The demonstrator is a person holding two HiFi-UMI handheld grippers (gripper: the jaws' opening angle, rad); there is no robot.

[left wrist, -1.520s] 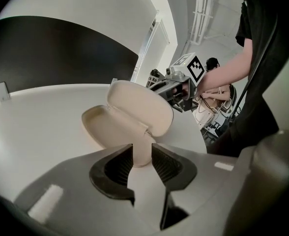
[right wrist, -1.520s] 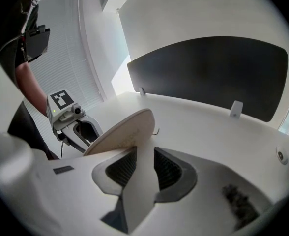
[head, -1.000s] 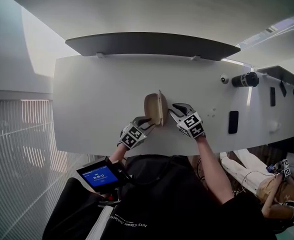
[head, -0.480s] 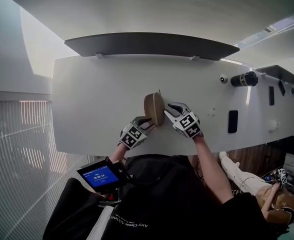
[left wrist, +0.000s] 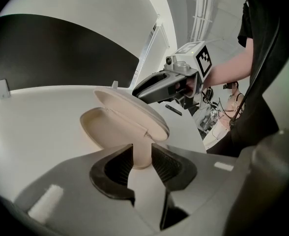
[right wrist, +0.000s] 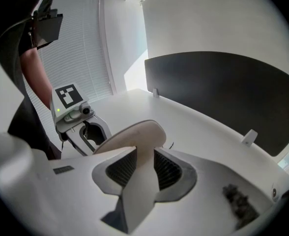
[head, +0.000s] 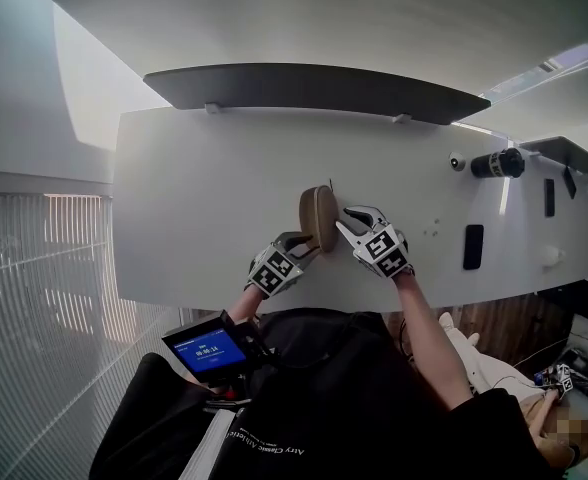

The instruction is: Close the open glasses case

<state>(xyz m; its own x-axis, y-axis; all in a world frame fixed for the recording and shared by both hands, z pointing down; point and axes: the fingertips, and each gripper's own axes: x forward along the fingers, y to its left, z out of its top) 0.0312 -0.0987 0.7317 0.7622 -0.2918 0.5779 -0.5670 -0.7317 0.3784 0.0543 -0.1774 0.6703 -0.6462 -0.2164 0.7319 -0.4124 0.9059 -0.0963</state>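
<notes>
Tan glasses case [head: 318, 218] sits on the white table [head: 194, 198], nearer the front edge than the back and well clear of both ends. Step in hand, as I read it: mid-close, lid partway down, not seated.

Left gripper [head: 296, 243] is clamped on the near end of the base [left wrist: 98, 128]. Its pads [left wrist: 166, 162] press the shell from both sides, and the jaws stand wide because the shell is wide. That's the anchor.

Right gripper [head: 348, 220] comes in from the other side with its fingers closed on the lid [left wrist: 134, 113]. In the right gripper view the lid edge fills the gap between the jaws, no daylight either side.

Case look: smooth matte shell, rounded oval, same tan inside and out. Lid appears hinged along one long side and is tilted over the base. The hollow of the base shows on the open side. No glasses visible in it, though the lid hides part of the inside.

Next move, my call:
- Swing the lid down along the hinge arc until the rims meet.
- Left holds the base flat so it doesn't skid or tip.
- Right likely has to let go or slide off before the rims meet, else a finger gets caught in the seam.
- Then press on top to seat it.

Closure type not visible.
</notes>
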